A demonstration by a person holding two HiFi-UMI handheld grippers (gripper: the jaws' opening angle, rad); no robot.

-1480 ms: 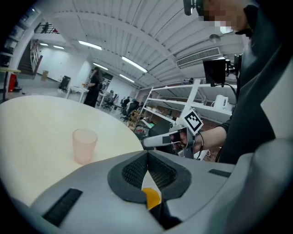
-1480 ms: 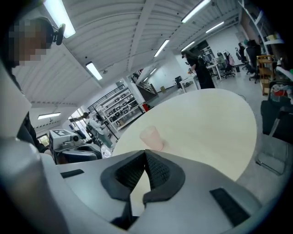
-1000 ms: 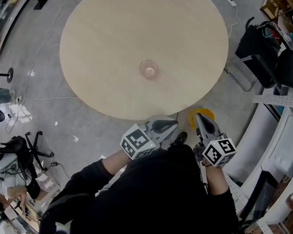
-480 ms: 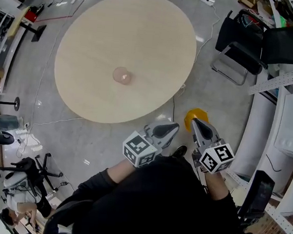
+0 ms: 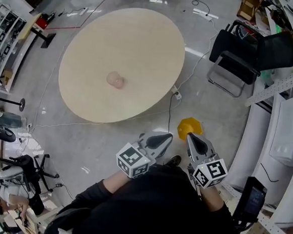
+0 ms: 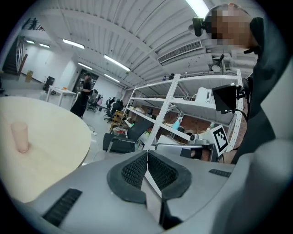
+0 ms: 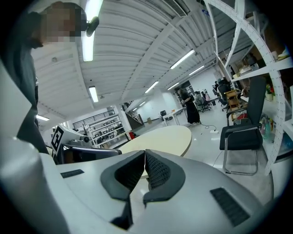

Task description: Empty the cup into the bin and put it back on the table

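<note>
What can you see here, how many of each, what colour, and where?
table: one, beige, round, middle of the floor
cup: one, pinkish, on the table
bin: one, yellow, on the floor by the table's near edge
chair: one, black, right of the table
shelving: one rack, white, far right
left gripper: one, grey, shut, empty, near the bin
right gripper: one, grey, shut, empty, just below the bin

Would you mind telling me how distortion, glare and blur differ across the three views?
Head view: evenly lit, with bright glare patches on the glossy floor; the cup is slightly soft. Left gripper view: fisheye, dark corners, bowed shelving. Right gripper view: same fisheye, ceiling lamp blown out.
</note>
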